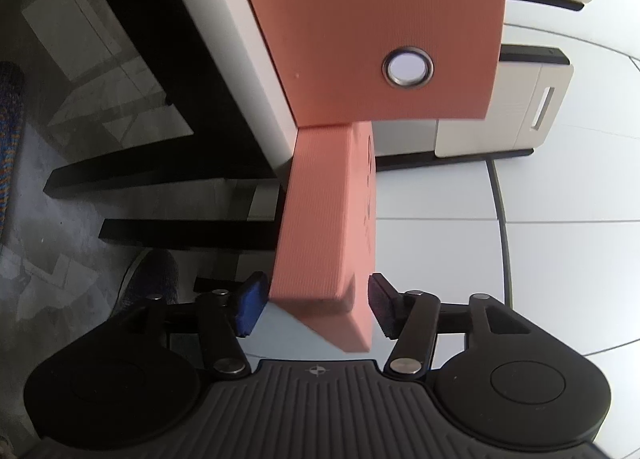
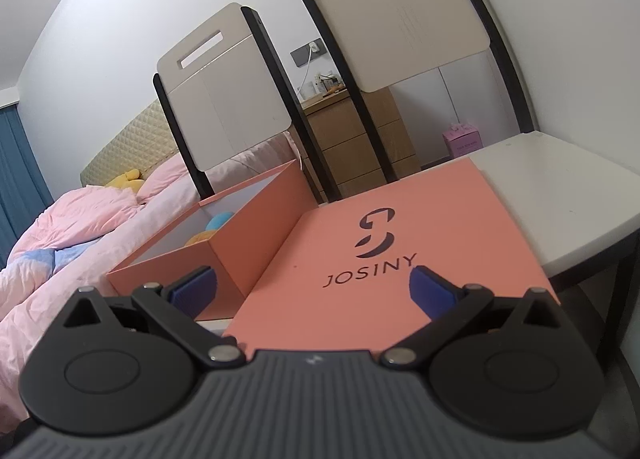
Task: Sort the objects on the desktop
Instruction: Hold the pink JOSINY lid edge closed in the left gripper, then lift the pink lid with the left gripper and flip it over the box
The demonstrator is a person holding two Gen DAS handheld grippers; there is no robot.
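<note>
A salmon-pink box lid (image 2: 384, 259) printed JOSINY lies flat on the white table (image 2: 560, 195), beside the open pink box (image 2: 240, 235) that holds soft toys (image 2: 218, 221). My right gripper (image 2: 312, 291) is open just above the lid's near edge. In the left wrist view the lid's edge (image 1: 320, 227) sits between the blue pads (image 1: 250, 305) of my left gripper (image 1: 316, 307). The left pad is at the lid's side and a small gap shows at the right pad. The box (image 1: 380, 19) with a metal eyelet (image 1: 407, 68) is beyond.
Two beige chairs with black frames (image 2: 224, 99) (image 2: 404, 19) stand at the table's far side. A bed with pink bedding (image 2: 80, 227) and a wooden dresser (image 2: 360, 139) lie behind. The left wrist view shows the table's edge (image 1: 224, 43), grey floor and a shoe (image 1: 152, 279).
</note>
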